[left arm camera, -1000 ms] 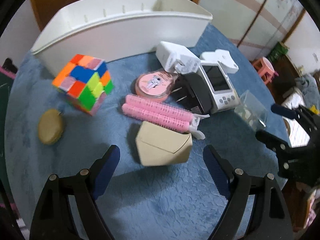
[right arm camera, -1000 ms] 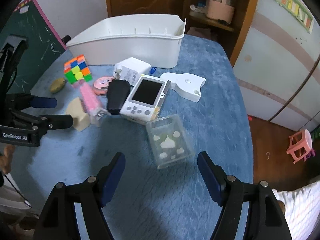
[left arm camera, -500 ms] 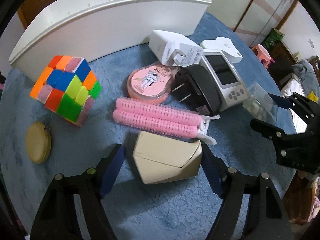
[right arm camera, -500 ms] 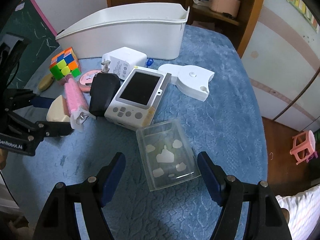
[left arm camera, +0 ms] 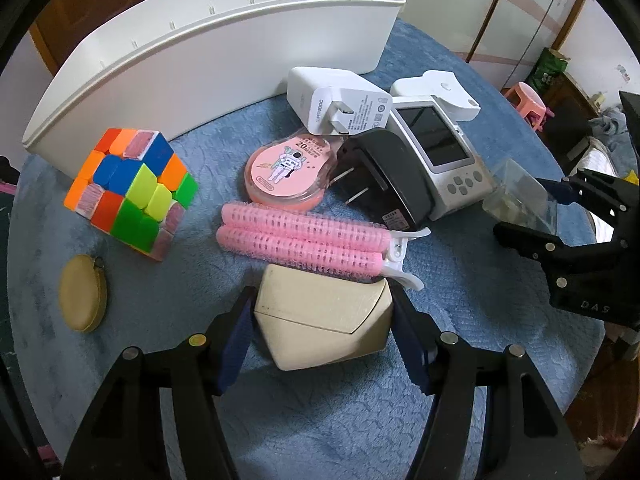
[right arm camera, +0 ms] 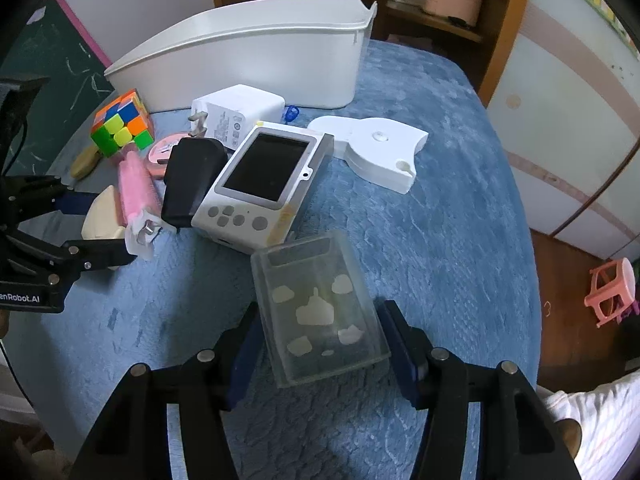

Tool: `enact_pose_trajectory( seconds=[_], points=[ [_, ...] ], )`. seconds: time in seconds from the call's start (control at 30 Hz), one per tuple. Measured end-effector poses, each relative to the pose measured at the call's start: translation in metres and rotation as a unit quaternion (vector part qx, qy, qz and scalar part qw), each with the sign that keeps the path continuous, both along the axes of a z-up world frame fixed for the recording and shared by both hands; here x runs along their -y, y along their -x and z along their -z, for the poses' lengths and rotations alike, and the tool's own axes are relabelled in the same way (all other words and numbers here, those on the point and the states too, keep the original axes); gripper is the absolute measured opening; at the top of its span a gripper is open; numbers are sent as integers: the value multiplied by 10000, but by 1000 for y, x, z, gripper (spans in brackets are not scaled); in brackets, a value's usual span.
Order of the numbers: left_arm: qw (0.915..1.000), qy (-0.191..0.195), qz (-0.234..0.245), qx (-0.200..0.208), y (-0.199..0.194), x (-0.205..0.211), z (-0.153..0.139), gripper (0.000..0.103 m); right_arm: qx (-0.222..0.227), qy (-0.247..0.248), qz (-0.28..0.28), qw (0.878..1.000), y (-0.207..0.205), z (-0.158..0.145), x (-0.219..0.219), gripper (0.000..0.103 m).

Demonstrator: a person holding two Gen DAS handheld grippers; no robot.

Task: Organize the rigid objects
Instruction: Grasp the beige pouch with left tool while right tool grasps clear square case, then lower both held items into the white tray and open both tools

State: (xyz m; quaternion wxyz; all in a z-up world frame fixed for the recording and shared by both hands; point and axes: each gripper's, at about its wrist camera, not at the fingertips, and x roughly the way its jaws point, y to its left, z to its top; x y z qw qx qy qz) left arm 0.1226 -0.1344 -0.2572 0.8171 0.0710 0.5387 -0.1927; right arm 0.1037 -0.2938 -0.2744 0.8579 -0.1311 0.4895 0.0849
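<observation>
On the blue worktop [left arm camera: 360, 420], the left gripper [left arm camera: 324, 328] is closing around a beige faceted box [left arm camera: 320, 320], its pads at the box's sides. To the right, the right gripper [right arm camera: 320, 348] is closing around a clear plastic case [right arm camera: 320, 312]. A white bin [right arm camera: 256, 60] stands behind.

The cloth [left arm camera: 360, 420] is showing blue with a faint embossed pattern. The bin [left arm camera: 224, 52] is showing plain white. The cube [left arm camera: 130, 192] is displaying orange, blue, green, yellow and pink squares. The curlers [left arm camera: 300, 240] are showing pink. The box [left arm camera: 320, 316] is showing beige. The clear case [right arm camera: 316, 312] is carrying white cloud shapes.
</observation>
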Motion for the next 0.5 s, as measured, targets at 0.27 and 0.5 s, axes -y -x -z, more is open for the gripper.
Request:
enact_pose_trajectory(
  seconds=[0.27, 0.5],
  points=[
    [9984, -224, -506, -82, 7, -1, -6, 68, 19, 224, -111, 9997, 4, -7, -11, 54],
    [9947, -252, -992, 35, 20, -9, -50, 68, 435, -31, -212, 9988, 34, -53, -29, 54]
  ],
)
